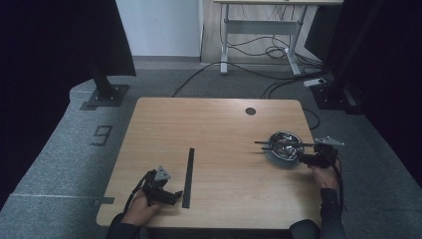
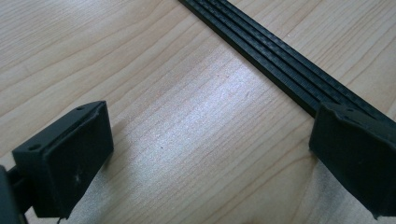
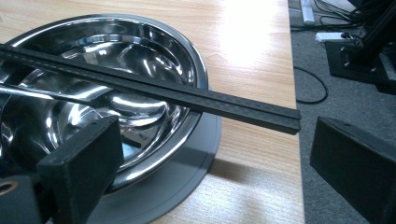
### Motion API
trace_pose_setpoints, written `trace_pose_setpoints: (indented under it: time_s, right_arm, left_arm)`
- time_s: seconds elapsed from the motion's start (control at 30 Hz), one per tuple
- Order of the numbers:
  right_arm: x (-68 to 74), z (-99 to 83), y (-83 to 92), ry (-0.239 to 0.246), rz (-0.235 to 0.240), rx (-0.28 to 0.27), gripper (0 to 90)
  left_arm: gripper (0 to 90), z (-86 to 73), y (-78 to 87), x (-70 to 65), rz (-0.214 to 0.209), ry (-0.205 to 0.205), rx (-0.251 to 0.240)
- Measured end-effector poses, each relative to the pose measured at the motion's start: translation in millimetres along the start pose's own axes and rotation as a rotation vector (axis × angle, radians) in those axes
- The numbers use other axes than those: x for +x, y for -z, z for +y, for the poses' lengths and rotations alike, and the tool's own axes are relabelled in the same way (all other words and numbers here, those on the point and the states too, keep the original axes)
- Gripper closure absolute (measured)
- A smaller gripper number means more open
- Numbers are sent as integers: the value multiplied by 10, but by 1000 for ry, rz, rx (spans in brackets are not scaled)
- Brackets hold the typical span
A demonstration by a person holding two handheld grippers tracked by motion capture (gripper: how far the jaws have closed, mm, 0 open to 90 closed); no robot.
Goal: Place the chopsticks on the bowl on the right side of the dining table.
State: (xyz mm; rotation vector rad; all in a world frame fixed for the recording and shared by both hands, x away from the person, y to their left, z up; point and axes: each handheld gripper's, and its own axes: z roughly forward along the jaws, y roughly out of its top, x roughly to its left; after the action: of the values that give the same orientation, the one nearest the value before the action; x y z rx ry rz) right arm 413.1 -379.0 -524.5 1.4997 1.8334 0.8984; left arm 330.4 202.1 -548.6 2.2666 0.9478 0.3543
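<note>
The left gripper rests near the bench's front left corner, its jaws spread wide and holding nothing, one jaw just beside a long black strip that lies flat towards the front edge. Near the right edge a steel bowl sits on a grey disc, and a second black strip lies across its rim. The right gripper hovers beside the bowl, jaws apart and empty. A dark "9" marks the carpet left of the bench
</note>
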Motion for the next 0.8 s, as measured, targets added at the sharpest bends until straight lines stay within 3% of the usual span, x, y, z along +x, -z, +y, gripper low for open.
trace_pose_setpoints:
  time_s: [0.23, 0.8]
  right_arm:
    - [4, 11, 76, 22, 1, 3, 10]
    - [38, -89, 479, 64, 14, 24, 6]
  left_arm:
    - [0, -1, 0, -1, 0, 2, 0]
    - [0, -1, 1, 0, 0, 2, 0]
